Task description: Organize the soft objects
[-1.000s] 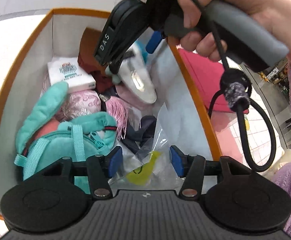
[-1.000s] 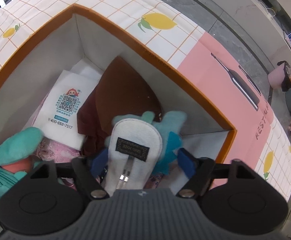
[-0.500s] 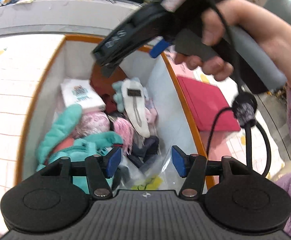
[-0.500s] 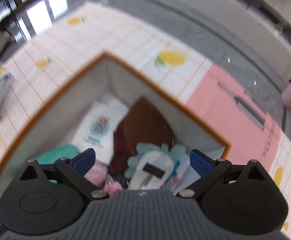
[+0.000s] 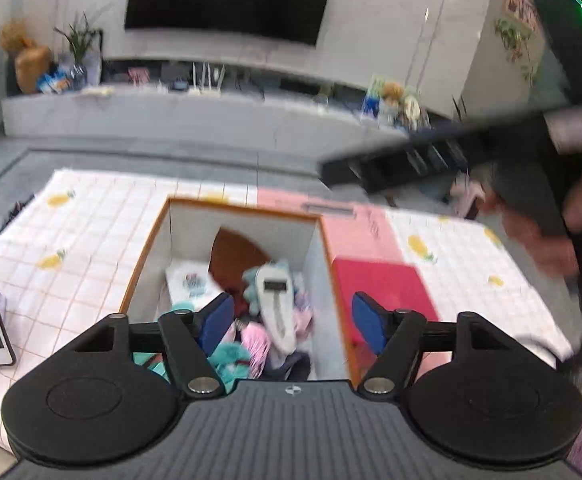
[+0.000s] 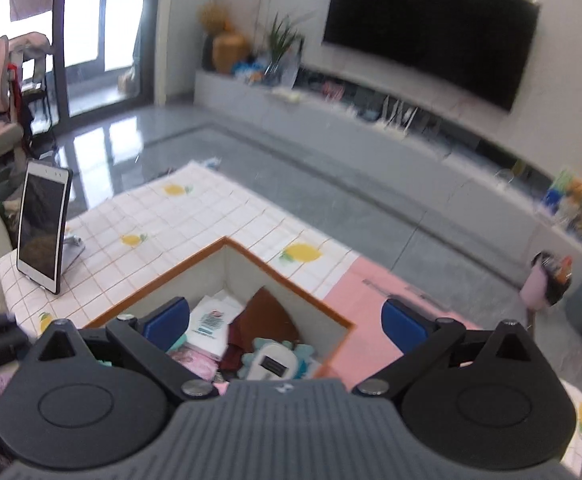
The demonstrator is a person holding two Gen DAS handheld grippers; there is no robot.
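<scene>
An orange-rimmed white box (image 5: 147, 246) stands on the table, full of soft things. On top lies a white and teal plush slipper (image 5: 277, 304), which also shows in the right wrist view (image 6: 269, 366). Beside it are a brown cloth (image 5: 235, 258), a white tissue pack (image 5: 189, 282) and pink and teal fabrics (image 5: 251, 340). My left gripper (image 5: 293, 322) is open and empty, high above the box. My right gripper (image 6: 287, 322) is open and empty, also high above the box (image 6: 279, 274). It appears blurred at the upper right of the left wrist view.
A red flat cushion (image 5: 387, 292) lies right of the box on the lemon-print tablecloth (image 5: 91, 232). A tablet on a stand (image 6: 43, 232) stands at the table's left end. Beyond are grey floor, a low TV bench and a wall TV.
The right gripper let go of the plush slipper, which now lies in the box. Both grippers rose well above the box and pulled back.
</scene>
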